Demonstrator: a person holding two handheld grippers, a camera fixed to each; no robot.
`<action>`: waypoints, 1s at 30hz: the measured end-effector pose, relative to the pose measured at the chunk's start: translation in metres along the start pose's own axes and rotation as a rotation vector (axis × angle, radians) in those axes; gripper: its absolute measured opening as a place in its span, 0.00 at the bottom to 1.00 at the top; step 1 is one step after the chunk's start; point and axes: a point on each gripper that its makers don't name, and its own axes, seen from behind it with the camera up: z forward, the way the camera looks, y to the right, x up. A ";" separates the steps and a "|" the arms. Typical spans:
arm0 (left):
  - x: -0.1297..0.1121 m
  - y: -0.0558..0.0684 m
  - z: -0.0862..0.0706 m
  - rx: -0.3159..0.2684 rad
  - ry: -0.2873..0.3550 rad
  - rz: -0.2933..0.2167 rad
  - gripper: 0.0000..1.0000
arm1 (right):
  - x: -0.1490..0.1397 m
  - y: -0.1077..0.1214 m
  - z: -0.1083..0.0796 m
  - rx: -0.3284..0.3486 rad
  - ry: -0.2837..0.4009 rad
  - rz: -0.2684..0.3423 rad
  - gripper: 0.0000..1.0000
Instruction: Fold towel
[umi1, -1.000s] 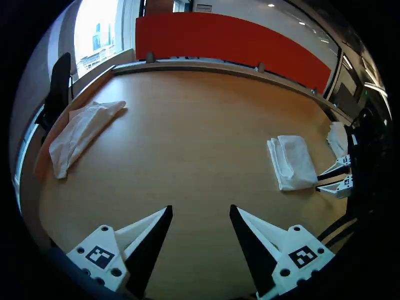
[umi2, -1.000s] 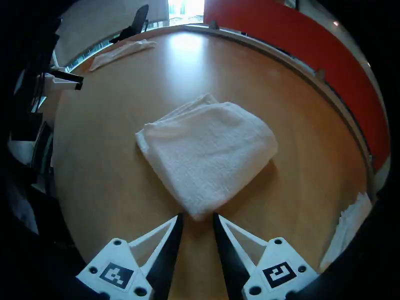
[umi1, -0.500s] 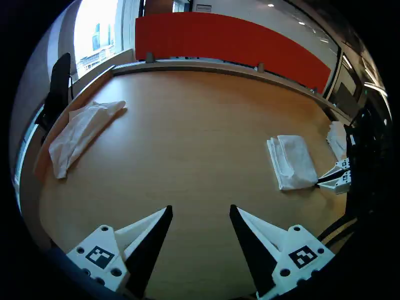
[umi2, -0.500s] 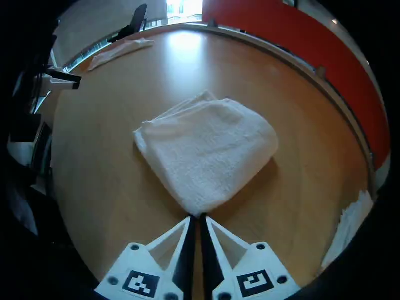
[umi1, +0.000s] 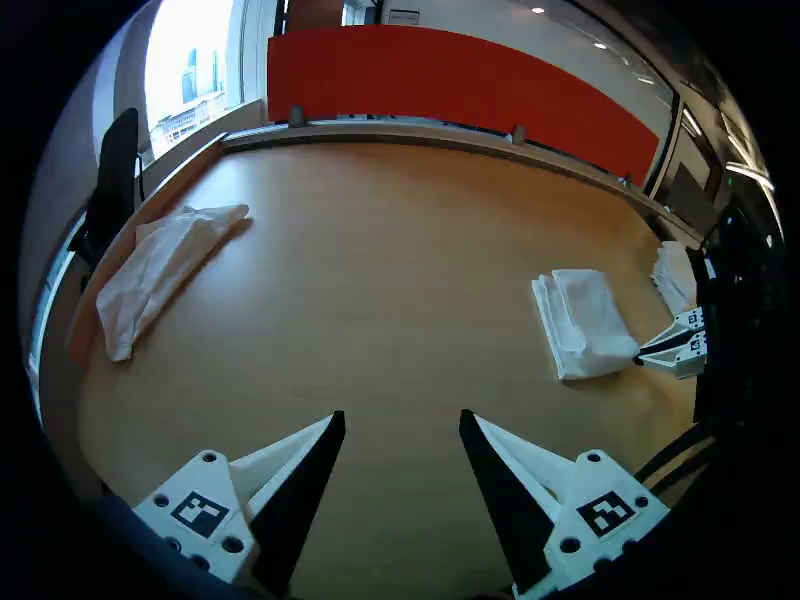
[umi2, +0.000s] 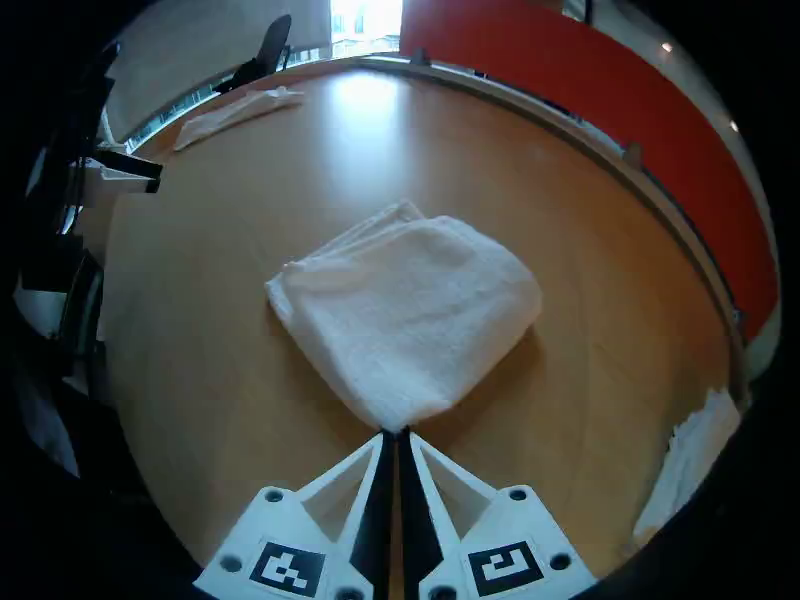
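White terry towel (umi2: 405, 315), folded into a thick layered square, lying flat near the wooden table's (umi2: 250, 180) right-hand edge.

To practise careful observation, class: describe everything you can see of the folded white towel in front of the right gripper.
The folded towel is white with a nubbly terry look, doubled into a roughly square pad; layered edges show at its far side. It lies flat on the wooden table, one corner pointing at the right gripper, whose shut fingers meet that corner. Whether they pinch it is unclear.
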 end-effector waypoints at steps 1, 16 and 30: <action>0.000 0.000 0.000 -0.001 0.001 0.000 0.84 | 0.003 0.001 -0.003 -0.004 0.004 -0.007 0.05; 0.015 0.002 -0.001 -0.021 0.042 -0.005 0.84 | 0.102 0.028 -0.046 -0.078 0.114 -0.103 0.05; 0.031 -0.002 -0.009 -0.025 0.087 -0.009 0.84 | 0.177 0.055 -0.096 -0.145 0.205 -0.171 0.05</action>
